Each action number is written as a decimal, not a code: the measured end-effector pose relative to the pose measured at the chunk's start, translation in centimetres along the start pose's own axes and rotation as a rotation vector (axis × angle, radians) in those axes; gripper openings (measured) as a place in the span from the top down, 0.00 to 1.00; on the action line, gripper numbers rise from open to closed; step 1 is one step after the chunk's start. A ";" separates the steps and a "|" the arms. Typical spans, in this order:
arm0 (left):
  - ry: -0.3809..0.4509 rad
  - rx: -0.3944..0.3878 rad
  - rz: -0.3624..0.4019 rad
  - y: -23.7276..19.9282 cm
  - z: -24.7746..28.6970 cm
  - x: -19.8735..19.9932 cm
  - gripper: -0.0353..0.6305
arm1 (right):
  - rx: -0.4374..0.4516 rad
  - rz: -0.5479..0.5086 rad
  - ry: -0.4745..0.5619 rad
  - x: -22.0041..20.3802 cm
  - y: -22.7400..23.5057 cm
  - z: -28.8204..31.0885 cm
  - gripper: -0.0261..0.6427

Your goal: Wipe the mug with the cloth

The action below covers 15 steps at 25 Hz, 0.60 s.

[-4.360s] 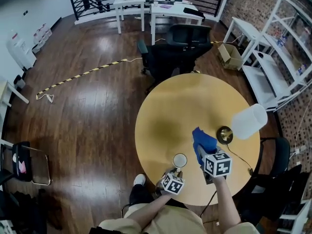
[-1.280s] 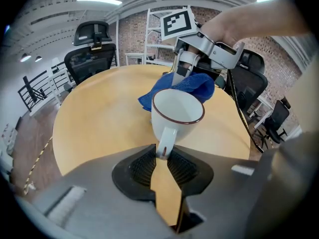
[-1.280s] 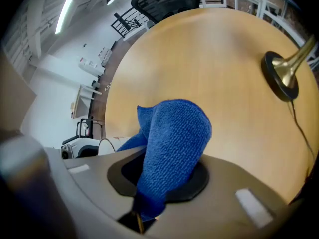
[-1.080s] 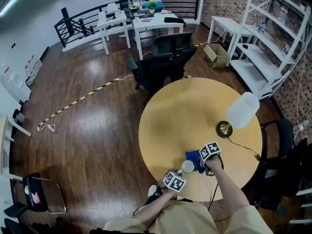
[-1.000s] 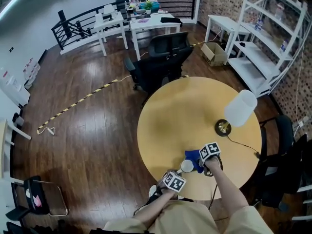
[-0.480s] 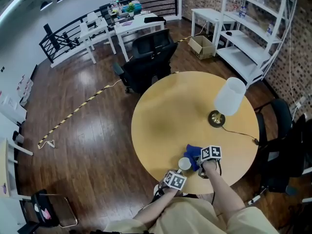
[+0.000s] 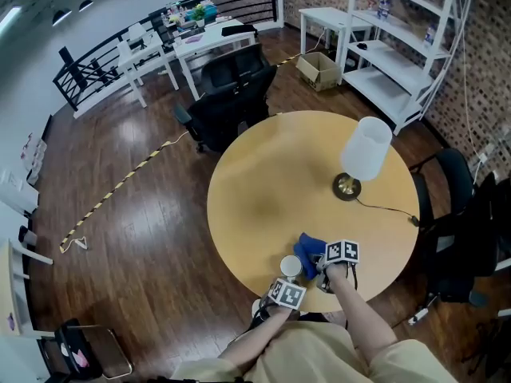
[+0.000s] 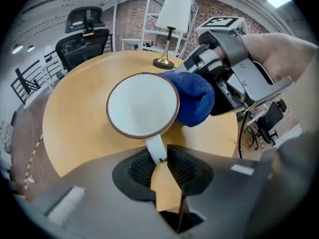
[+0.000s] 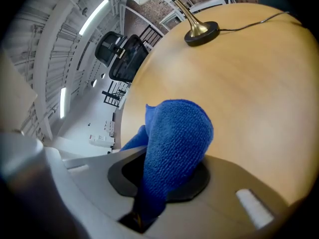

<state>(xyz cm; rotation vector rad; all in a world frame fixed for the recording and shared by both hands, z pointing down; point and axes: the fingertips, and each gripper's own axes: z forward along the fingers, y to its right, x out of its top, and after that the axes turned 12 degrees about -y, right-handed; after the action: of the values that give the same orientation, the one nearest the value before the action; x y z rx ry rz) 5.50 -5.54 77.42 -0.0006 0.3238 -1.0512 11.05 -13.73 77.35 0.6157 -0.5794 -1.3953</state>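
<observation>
A white mug point(image 8: 142, 104) with a brown rim stands near the round table's front edge, seen also in the head view as the mug point(image 7: 291, 266). My left gripper point(image 8: 160, 164) is shut on the mug's handle point(image 8: 156, 148). A blue cloth point(image 9: 175, 139) is bunched between the jaws of my right gripper point(image 9: 162, 183), which is shut on it. In the left gripper view the cloth point(image 8: 193, 96) presses against the mug's right side at the rim. The right gripper point(image 7: 323, 264) sits just right of the mug in the head view.
A table lamp point(image 7: 361, 155) with a white shade and brass base stands on the yellow round table point(image 7: 271, 182), its cord running off the right edge. Black office chairs point(image 7: 227, 94) stand behind the table, white shelves point(image 7: 399, 46) at the right.
Both grippers, mug and cloth have stayed together at the table's front edge, shifting slightly left. The head camera has swung, so the lamp and table appear shifted. The right gripper has rolled around the mug.
</observation>
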 end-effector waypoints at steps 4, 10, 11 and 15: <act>-0.027 0.033 0.053 0.3 0.0 -0.1 0.86 | -0.067 -0.013 -0.012 -0.5 0.8 -0.4 0.86; -0.054 0.070 0.109 0.6 0.2 -0.1 0.86 | -0.173 -0.047 -0.025 -2.0 1.8 -0.8 0.86; -0.055 0.072 0.115 0.6 0.2 -0.1 0.86 | -0.188 -0.053 -0.031 -2.3 1.9 -0.7 0.86; -0.053 0.078 0.134 0.8 0.1 0.2 0.85 | -0.183 -0.032 -0.037 -3.5 2.3 -0.5 0.86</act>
<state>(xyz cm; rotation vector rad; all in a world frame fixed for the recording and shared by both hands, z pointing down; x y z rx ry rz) 6.33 -5.29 77.38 0.0622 0.2317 -0.9282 12.72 -10.05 78.52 0.4549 -0.4669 -1.4740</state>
